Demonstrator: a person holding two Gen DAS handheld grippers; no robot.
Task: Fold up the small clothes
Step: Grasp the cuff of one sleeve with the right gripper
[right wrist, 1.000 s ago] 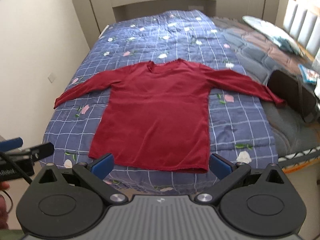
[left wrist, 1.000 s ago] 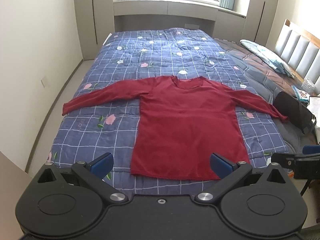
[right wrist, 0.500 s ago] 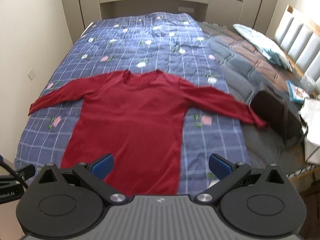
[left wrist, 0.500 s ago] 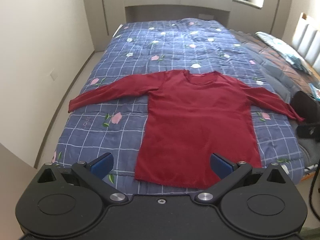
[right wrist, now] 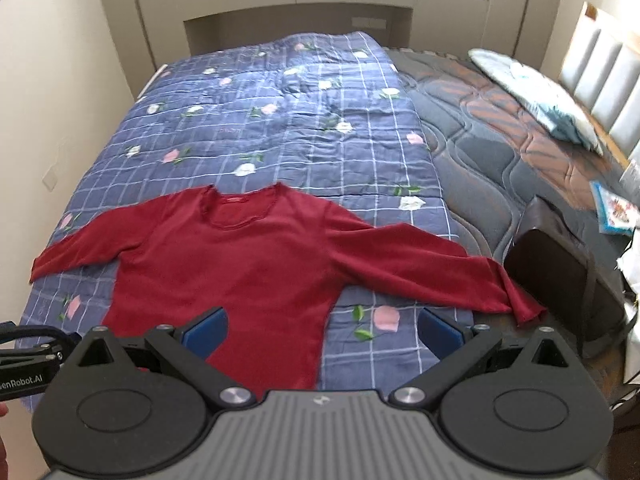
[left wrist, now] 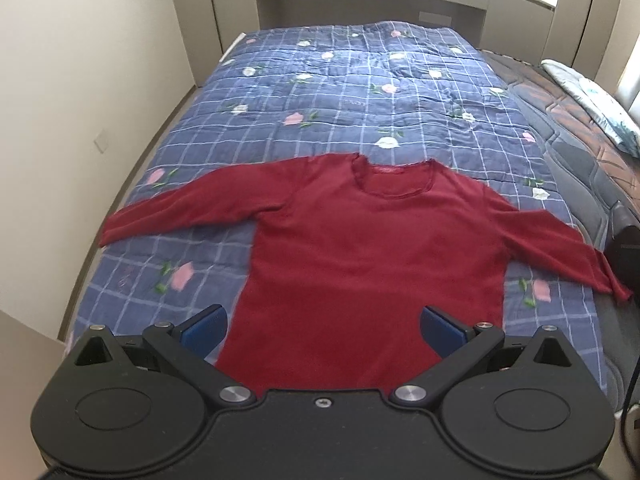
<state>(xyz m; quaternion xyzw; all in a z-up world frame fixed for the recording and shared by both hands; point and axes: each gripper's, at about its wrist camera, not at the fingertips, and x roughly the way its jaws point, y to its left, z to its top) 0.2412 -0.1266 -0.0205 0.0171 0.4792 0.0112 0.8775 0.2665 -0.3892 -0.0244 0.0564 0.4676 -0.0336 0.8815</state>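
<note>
Red long-sleeved top (left wrist: 372, 264) lies flat, sleeves spread, at the near end of the bed (left wrist: 360, 92). Both grippers, left (left wrist: 322, 330) and right (right wrist: 322, 330), have moved closer above it, fingers wide apart and empty; folding not yet begun

White lettering reading "enRobot.AI", its start cut off by the frame edge, stands on the left gripper (right wrist: 24, 364) at the right-wrist view's left side
</note>
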